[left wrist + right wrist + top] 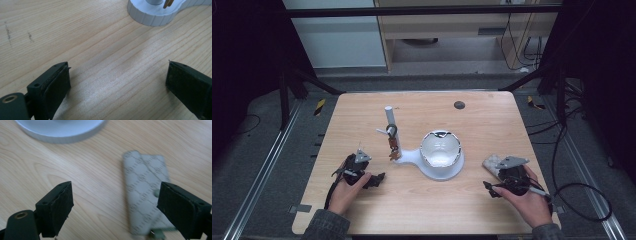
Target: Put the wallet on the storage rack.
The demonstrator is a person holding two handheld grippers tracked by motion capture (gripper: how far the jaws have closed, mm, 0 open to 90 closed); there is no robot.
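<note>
The grey patterned pouch (146, 195) lies flat on the worktop (422, 205), just right of the white stand (439, 167). It looks soft, light and floppy; best pinched across a long edge. The right tool (115, 207) hangs over it, jaws apart, gripping nothing. The left tool (117, 82), left of the stand, also gapes empty.

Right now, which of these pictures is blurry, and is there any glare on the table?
Right gripper view: the patterned grey case is soft and smeared, the white stand likewise. Left gripper view: sharp wood grain, with a pale sheen on the table between the jaws. High view: dim, dark surroundings, the white bowl brightest.
</note>
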